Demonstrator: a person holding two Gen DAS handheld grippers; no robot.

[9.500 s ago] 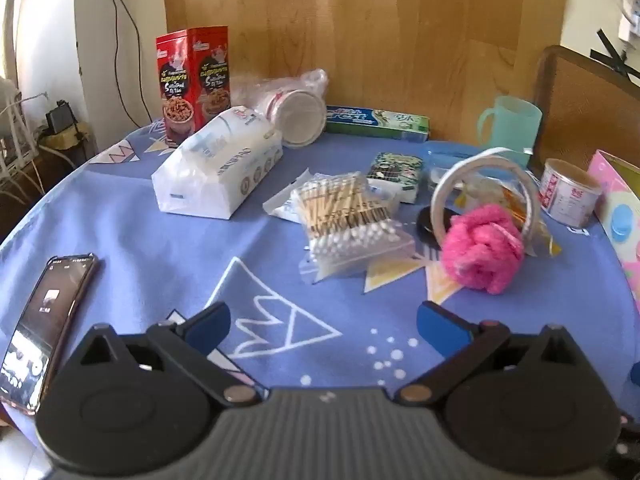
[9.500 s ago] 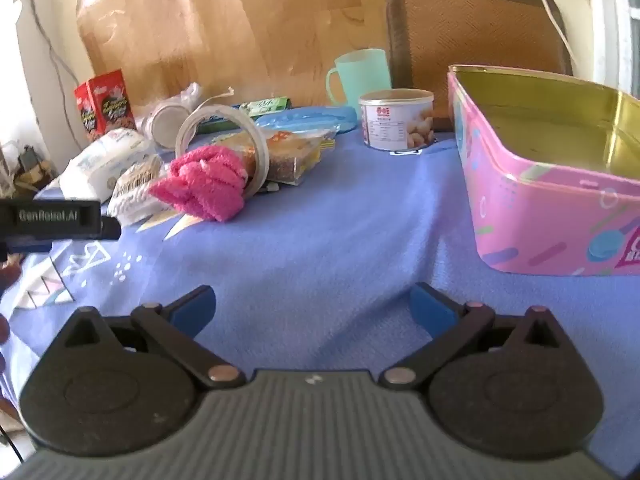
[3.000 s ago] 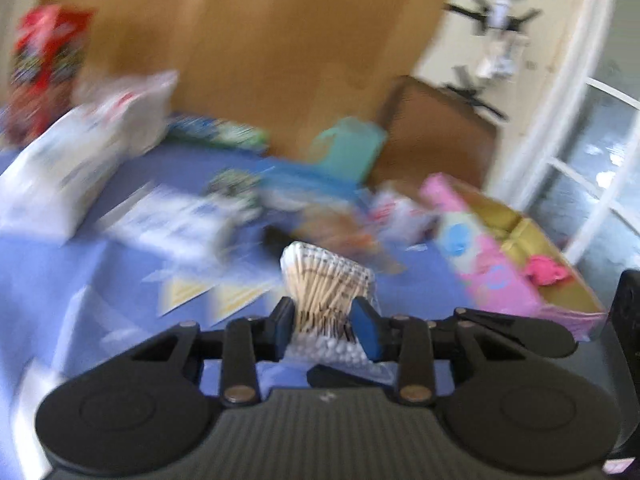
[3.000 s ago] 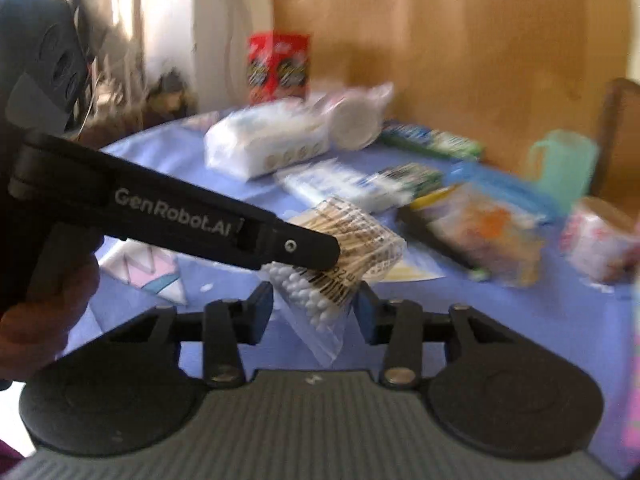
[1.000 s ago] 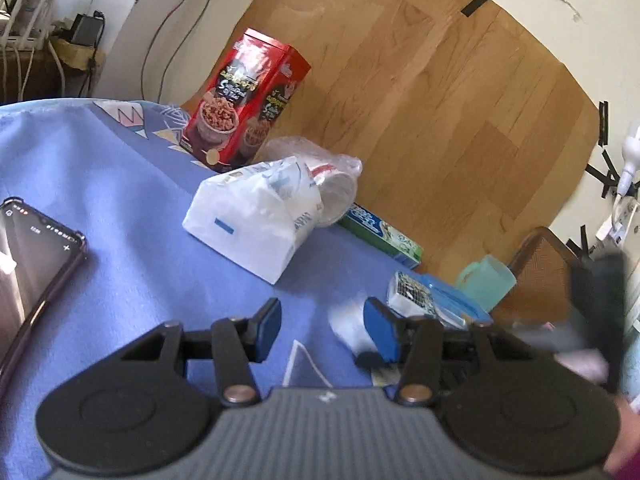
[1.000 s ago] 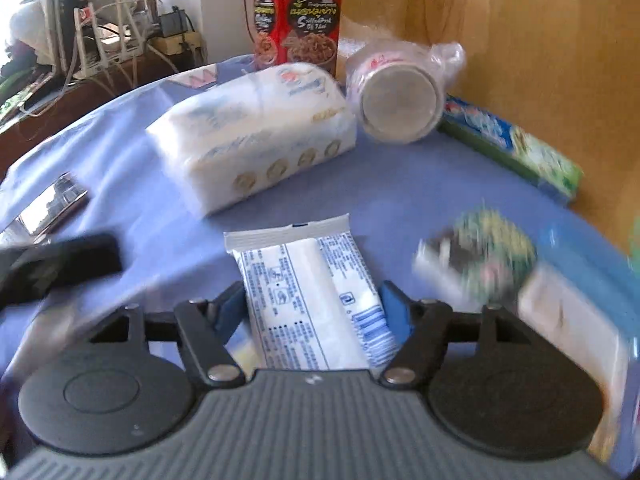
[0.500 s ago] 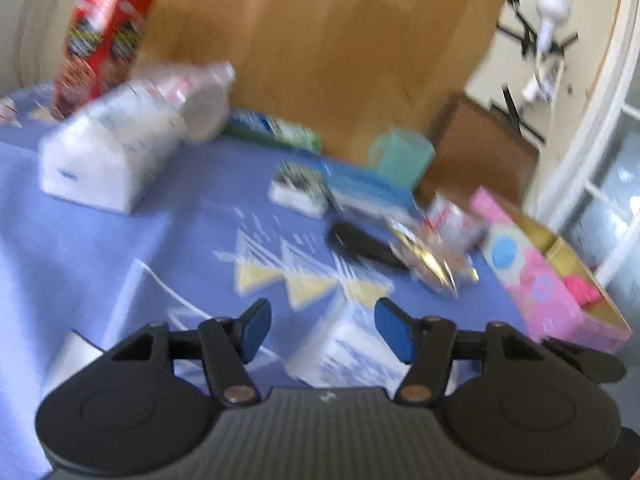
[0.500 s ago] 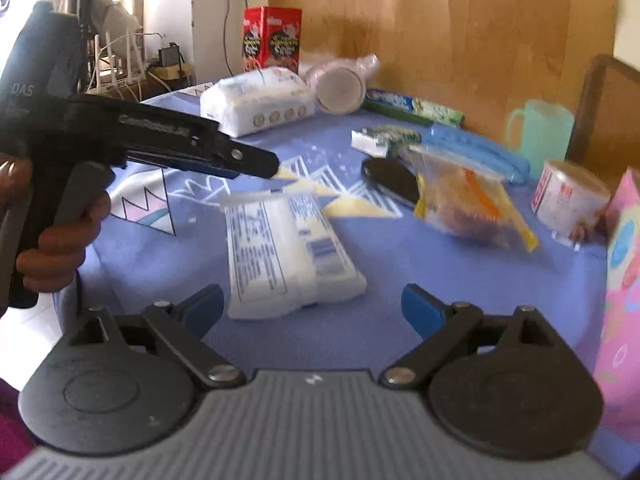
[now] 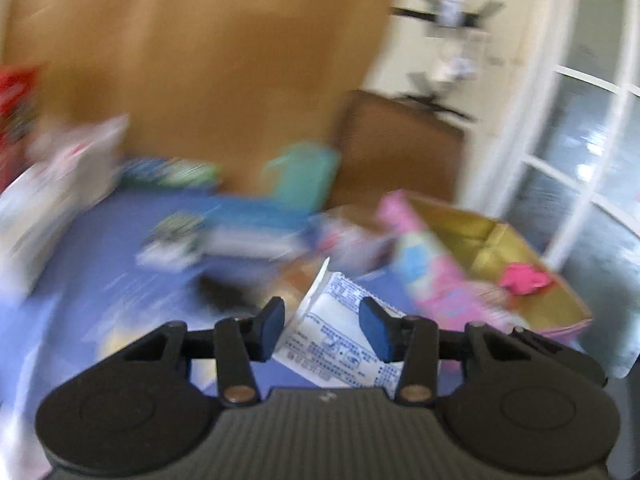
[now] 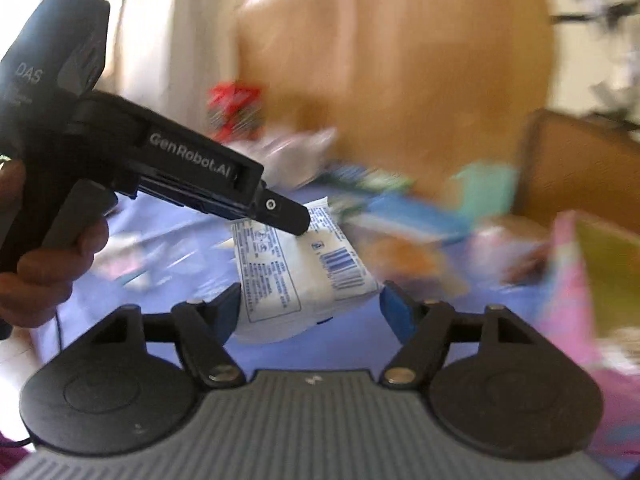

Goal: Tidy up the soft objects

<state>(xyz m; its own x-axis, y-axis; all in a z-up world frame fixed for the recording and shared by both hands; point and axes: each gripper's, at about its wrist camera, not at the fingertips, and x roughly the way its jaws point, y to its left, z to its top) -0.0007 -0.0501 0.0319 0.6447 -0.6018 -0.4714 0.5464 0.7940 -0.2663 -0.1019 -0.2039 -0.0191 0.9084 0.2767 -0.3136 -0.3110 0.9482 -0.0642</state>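
A white soft packet with blue print (image 9: 334, 340) is held up off the blue tablecloth between both grippers. My left gripper (image 9: 326, 330) is shut on its one end. My right gripper (image 10: 310, 308) is shut on the other end (image 10: 296, 276); the left gripper's body (image 10: 160, 164) crosses the right wrist view. The pink tin box (image 9: 460, 280) with a gold inside stands to the right, with a pink fluffy thing (image 9: 522, 278) in it. Both views are blurred by motion.
On the tablecloth (image 9: 100, 264) behind lie a teal mug (image 9: 304, 176), a blue flat pack (image 9: 248, 220), a white tissue pack (image 9: 32, 200) and a red box (image 10: 234, 108). A brown chair back (image 9: 400, 152) stands at the far side.
Half a second ago the packet lay on the cloth with both grippers open near it. Now both are shut on it, it is lifted, and the view has swung toward the pink tin.
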